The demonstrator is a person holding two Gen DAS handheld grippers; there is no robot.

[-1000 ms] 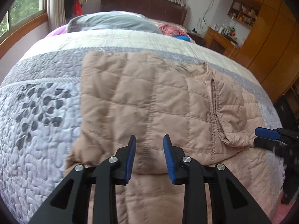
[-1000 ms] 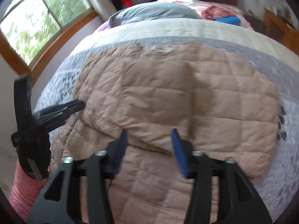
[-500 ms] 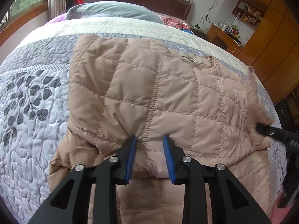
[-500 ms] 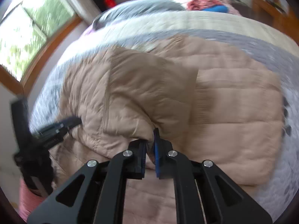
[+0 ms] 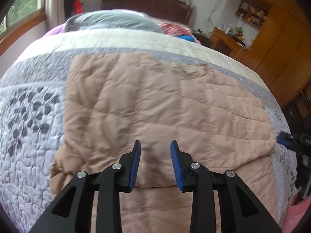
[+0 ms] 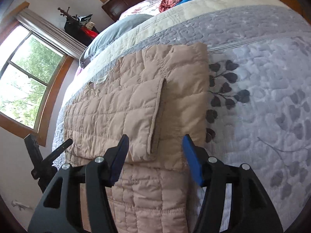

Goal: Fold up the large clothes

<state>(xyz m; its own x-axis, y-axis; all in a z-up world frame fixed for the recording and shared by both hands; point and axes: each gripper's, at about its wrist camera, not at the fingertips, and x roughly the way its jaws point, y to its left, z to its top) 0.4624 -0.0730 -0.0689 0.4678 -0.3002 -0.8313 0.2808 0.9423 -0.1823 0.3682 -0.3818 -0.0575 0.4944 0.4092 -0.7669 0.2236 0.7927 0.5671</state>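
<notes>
A tan quilted jacket [image 5: 155, 101] lies spread on the grey patterned bedspread [image 5: 29, 136]. My left gripper [image 5: 154, 155] hovers over its near fold line, open, with nothing pinched between the blue pads. In the right wrist view the jacket [image 6: 116, 112] has a sleeve flap [image 6: 155, 116] folded flat onto its right part. My right gripper [image 6: 155, 151] sits just above that flap's near end. Its jaws are opening and the pads stand apart from the cloth. Each gripper shows in the other's view: the right gripper [image 5: 285, 137] at the jacket's right edge, the left gripper [image 6: 58, 149] at the left.
A grey pillow [image 5: 112, 19] and red and blue clothes [image 5: 178, 31] lie at the head of the bed. Wooden wardrobe and desk [image 5: 272, 38] stand to the right, a window [image 6: 25, 81] and coat stand [image 6: 79, 25] to the left. Something pink [image 5: 297, 209] shows at the bed's near corner.
The right gripper shut on the jacket's loose sleeve, carried it over the jacket, then let go; the sleeve now lies flat. The right gripper rolled and shifted sideways. The left gripper stayed open.
</notes>
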